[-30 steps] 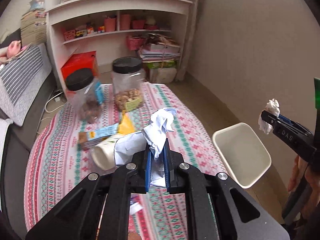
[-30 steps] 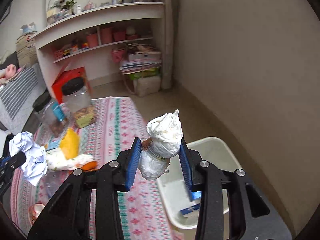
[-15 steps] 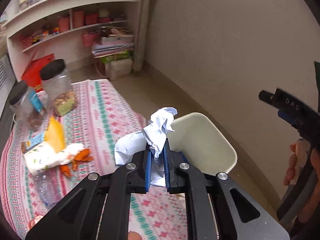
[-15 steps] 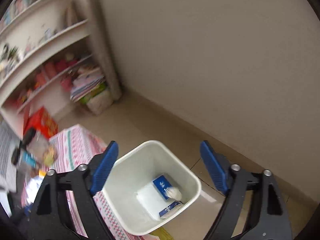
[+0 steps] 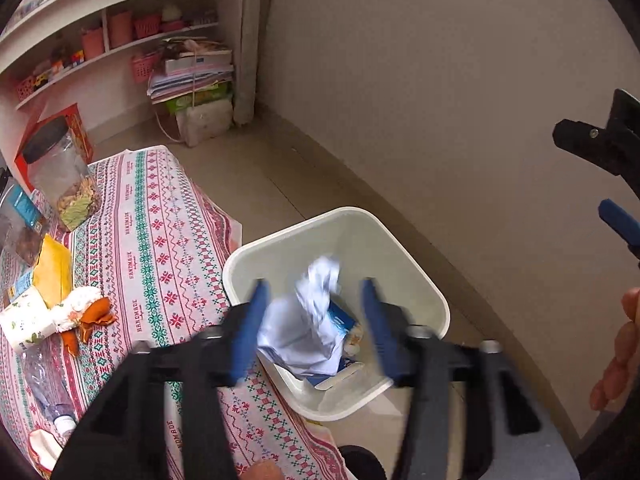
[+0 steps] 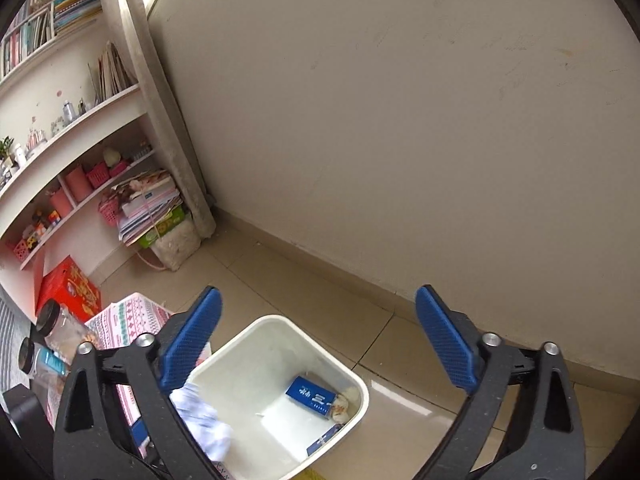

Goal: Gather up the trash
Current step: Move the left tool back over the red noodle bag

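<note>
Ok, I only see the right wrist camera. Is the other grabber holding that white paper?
Observer: No. The left gripper is open, and the crumpled paper is loose between its fingers, over the bin.
Operator: Is there more trash on the table?
Observer: Yes. A paper cup, orange peel and a plastic bottle lie on the tablecloth.
</note>
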Demonstrator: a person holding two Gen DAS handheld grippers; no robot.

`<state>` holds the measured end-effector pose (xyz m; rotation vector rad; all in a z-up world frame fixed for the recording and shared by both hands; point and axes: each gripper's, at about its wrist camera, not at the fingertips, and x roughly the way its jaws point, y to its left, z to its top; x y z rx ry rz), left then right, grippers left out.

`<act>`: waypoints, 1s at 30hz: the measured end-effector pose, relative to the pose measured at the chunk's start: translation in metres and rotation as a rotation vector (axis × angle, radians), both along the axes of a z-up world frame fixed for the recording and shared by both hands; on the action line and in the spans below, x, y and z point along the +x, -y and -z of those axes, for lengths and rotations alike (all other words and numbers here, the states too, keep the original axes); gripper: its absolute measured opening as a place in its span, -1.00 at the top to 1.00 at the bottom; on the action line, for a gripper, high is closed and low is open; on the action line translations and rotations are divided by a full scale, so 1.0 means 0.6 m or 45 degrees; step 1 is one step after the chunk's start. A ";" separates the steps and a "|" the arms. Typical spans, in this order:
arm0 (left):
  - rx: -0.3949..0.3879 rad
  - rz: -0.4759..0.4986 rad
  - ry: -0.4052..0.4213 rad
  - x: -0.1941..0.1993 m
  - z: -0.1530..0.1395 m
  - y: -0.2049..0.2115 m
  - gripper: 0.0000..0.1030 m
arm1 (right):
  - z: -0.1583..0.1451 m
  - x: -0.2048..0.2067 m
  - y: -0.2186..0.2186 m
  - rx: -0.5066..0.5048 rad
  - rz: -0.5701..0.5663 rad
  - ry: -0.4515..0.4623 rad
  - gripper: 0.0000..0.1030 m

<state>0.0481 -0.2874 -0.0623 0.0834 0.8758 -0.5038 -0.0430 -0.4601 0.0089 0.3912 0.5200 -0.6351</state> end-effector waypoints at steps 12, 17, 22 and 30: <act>0.118 -0.161 0.093 -0.037 -0.004 -0.071 -0.67 | -0.003 0.030 -0.091 -0.279 -0.132 -0.088 -0.86; 0.227 -0.297 0.179 -0.075 -0.005 -0.129 -0.73 | 0.001 0.048 -0.134 -0.289 -0.246 -0.117 -0.86; 0.343 -0.402 0.193 -0.103 0.005 -0.196 -0.73 | 0.005 0.066 -0.181 -0.299 -0.345 -0.148 -0.87; 0.416 -0.664 0.079 -0.122 0.031 -0.333 -0.74 | 0.018 0.090 -0.275 -0.309 -0.527 -0.181 -0.87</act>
